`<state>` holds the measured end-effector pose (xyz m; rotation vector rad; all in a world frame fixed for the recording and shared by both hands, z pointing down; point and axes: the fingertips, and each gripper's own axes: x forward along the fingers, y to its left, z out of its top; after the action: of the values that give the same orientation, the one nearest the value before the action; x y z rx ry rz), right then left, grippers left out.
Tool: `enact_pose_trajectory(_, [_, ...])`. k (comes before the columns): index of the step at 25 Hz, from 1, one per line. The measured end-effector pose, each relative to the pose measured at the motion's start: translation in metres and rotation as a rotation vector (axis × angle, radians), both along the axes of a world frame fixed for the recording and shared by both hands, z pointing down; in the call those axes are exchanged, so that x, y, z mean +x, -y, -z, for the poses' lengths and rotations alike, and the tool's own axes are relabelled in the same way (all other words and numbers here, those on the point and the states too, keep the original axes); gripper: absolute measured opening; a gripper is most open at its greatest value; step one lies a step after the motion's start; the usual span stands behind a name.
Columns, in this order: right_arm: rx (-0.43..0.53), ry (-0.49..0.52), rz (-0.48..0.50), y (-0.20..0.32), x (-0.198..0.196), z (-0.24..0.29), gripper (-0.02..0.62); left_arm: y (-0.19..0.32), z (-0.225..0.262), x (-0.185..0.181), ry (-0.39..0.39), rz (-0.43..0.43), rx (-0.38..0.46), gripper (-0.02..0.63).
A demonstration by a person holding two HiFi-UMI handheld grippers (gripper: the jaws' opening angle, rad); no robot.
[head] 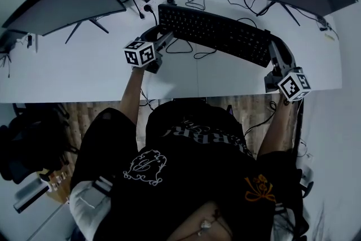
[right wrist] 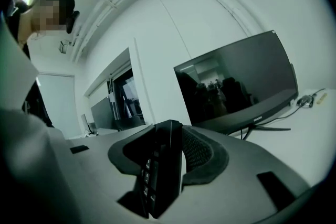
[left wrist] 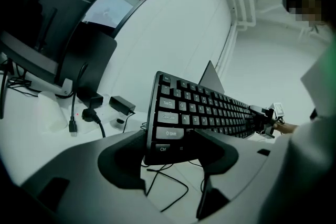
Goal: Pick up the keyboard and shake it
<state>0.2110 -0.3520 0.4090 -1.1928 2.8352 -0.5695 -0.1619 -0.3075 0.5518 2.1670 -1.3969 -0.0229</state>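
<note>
"What does the room look like?"

"A white desk [head: 84, 73] stands against a white wall, with a dark monitor [head: 65, 3] at each back corner."

"Where is the keyboard [head: 217, 31]?"

"Keys up, lengthwise left to right over the desk. The left hand-held gripper [left wrist: 173, 144] clamps one end, and the right hand-held gripper [right wrist: 168, 165] clamps the other."

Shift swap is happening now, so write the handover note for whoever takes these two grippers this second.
Left gripper: shut on the left end of the keyboard, at the Ctrl corner.
Right gripper: shut on the keyboard's right end.
Keyboard: held between the two grippers, tilted and apparently clear of the white desk; a loose cable lies under it.
Done: the pick-up.
Left: the shake; one moment cannot show whether it has begun.
</note>
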Motion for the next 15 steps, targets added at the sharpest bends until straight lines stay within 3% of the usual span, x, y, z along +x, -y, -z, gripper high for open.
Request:
enact_pose_trajectory(4, [0.123,-0.024,0.058,-0.005,-0.003,0.021,0.169,0.011,0.012,0.0,0.014,-0.003,0.075,0.293])
enact_pose_trajectory(11, [0.242,-0.046,0.085,-0.017,-0.008,0.055,0.167,0.031,0.049,-0.007,0.058,-0.009,0.212,0.293])
enact_pose_trajectory(15, [0.268,-0.061,0.09,-0.019,-0.011,0.057,0.165,0.036,0.045,-0.007,0.049,-0.015,0.217,0.293])
